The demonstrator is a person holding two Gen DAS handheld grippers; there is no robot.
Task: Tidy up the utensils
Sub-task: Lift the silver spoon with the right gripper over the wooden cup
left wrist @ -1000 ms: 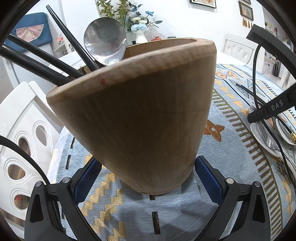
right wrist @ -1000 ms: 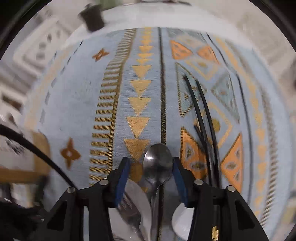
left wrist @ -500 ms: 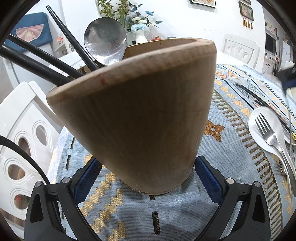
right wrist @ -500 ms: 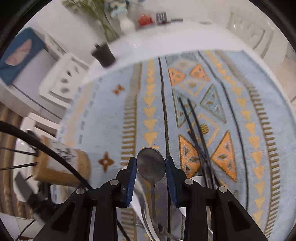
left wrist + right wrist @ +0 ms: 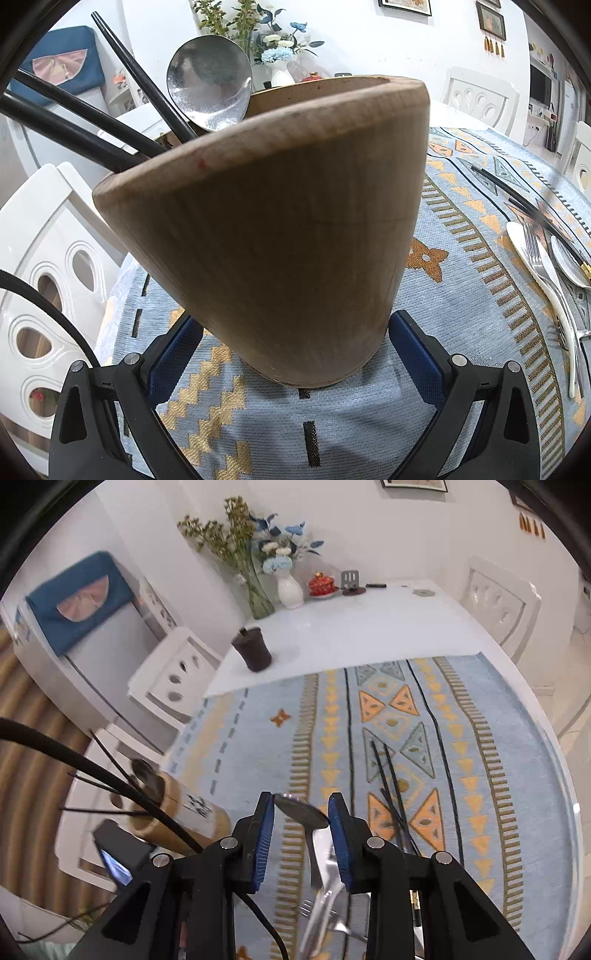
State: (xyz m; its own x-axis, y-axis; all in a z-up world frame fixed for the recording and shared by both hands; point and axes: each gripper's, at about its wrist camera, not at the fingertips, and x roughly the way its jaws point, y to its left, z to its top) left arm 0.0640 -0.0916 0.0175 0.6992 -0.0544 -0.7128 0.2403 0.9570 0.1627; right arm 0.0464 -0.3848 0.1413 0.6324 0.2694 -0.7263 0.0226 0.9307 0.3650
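Note:
My left gripper [image 5: 293, 321] is shut on the base of a tilted wooden utensil holder [image 5: 277, 229], one blue pad on each side. A metal spoon [image 5: 208, 81] and black chopsticks [image 5: 74, 125] stick out of it. My right gripper [image 5: 300, 795] hangs well above the cloth, its jaws having just been closing, and is shut on the bowl of a metal spoon [image 5: 303, 812] whose handle hangs down. The holder [image 5: 184, 812] lies to its lower left. On the cloth lie black chopsticks [image 5: 388, 782], a fork [image 5: 535, 251], a white spoon [image 5: 554, 295] and another metal spoon [image 5: 569, 262].
A blue and orange patterned cloth [image 5: 258, 746] covers the near part of the white table. A dark cup [image 5: 253, 650], a white vase of flowers [image 5: 290, 587] and a red lidded bowl [image 5: 321, 585] stand at the far end. White chairs [image 5: 48, 266] ring the table.
My right gripper has risen from the cloth with the spoon, and more of the table and room shows. It has left the left wrist view. The left gripper and holder stayed put.

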